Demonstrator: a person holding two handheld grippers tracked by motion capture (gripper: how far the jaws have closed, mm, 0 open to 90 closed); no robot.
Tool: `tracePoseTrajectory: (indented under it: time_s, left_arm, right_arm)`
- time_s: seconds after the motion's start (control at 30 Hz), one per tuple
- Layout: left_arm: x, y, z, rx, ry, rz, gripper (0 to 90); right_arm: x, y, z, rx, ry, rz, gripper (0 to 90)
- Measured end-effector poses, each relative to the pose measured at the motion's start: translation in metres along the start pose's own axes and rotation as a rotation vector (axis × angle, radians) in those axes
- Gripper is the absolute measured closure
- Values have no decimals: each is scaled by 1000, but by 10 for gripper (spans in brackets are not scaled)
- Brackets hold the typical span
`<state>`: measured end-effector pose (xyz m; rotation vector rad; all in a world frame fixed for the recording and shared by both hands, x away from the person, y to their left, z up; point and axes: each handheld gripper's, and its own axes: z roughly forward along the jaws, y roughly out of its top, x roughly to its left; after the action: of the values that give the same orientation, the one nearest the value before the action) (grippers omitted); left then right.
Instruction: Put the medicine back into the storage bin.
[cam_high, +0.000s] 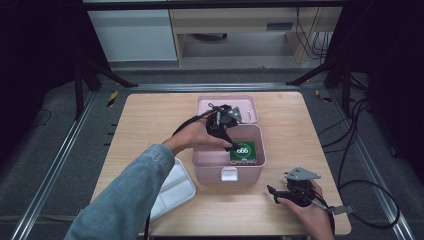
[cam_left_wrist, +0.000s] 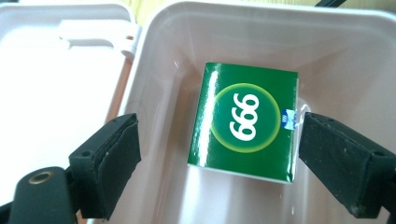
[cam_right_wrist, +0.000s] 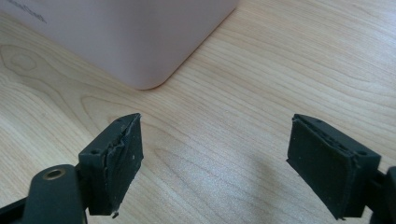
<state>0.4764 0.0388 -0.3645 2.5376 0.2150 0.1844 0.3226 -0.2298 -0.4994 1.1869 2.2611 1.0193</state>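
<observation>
A pink plastic box (cam_high: 252, 167) stands open at mid-table, its lid (cam_high: 250, 104) folded back behind it. Inside lies a green packet printed "666" (cam_high: 243, 150) (cam_left_wrist: 246, 122) on the box floor. My left gripper (cam_high: 231, 145) (cam_left_wrist: 219, 158) reaches down into the box, open, its jaws wide on either side of the packet and clear of it. My right gripper (cam_high: 273, 192) (cam_right_wrist: 215, 163) hovers low over the bare wood near the box's front right corner (cam_right_wrist: 149, 79), open with nothing between its jaws.
A white tray (cam_high: 172, 192) lies on the table left of the box, partly under the person's sleeved left forearm. The wooden table (cam_high: 150, 125) is bare at the left and right. Cables trail off the right edge.
</observation>
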Motion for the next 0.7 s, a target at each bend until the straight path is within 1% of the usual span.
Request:
tracePoseTrajectory:
  time_s: [0.07, 0.1, 0.13, 0.23, 0.37, 0.4, 0.43, 0.47, 0.5, 0.57, 0.6, 0.63, 0.67, 0.7]
  left_arm:
    - [-2, -2, -8, -8, 20, 5, 119]
    - [-4, -3, -17, -20, 38, -2, 120]
    - [-4, -3, -17, -20, 38, -2, 120]
    - [-6, -9, -31, -39, 69, -20, 120]
    - [-8, -22, -53, -43, 107, -54, 125]
    - [-7, -31, -64, -49, 122, -80, 125]
    - [-7, -31, -64, -49, 122, -80, 125]
    - [-6, -36, -71, -54, 128, -96, 125]
    - [-6, -40, -76, -54, 136, -102, 129]
    - [-5, -46, -84, -53, 147, -106, 129]
    - [-5, -52, -91, -48, 161, -111, 130]
    - [-5, -52, -91, -48, 161, -111, 131]
    - [-5, -56, -95, -47, 175, -116, 131]
    - [-6, -62, -100, -48, 183, -131, 133]
  right_arm:
    - [0, 0, 0, 1, 2, -2, 183]
    - [1, 0, 1, 3, 4, -3, 183]
    - [1, 0, 1, 3, 4, -3, 183]
    - [2, 0, 1, 7, 4, -4, 182]
    - [3, 1, 1, 7, 3, -8, 181]
    - [3, 1, 2, 10, 1, -9, 182]
    - [3, 1, 2, 10, 1, -9, 182]
    - [3, 1, 2, 11, 0, -10, 182]
    - [3, 1, 3, 10, 0, -12, 182]
    - [3, 1, 3, 12, -1, -10, 183]
    - [3, 1, 3, 13, -3, -10, 183]
    - [3, 1, 3, 13, -3, -10, 183]
    - [4, 1, 3, 13, -3, -10, 183]
    - [4, 1, 3, 11, -4, -9, 184]
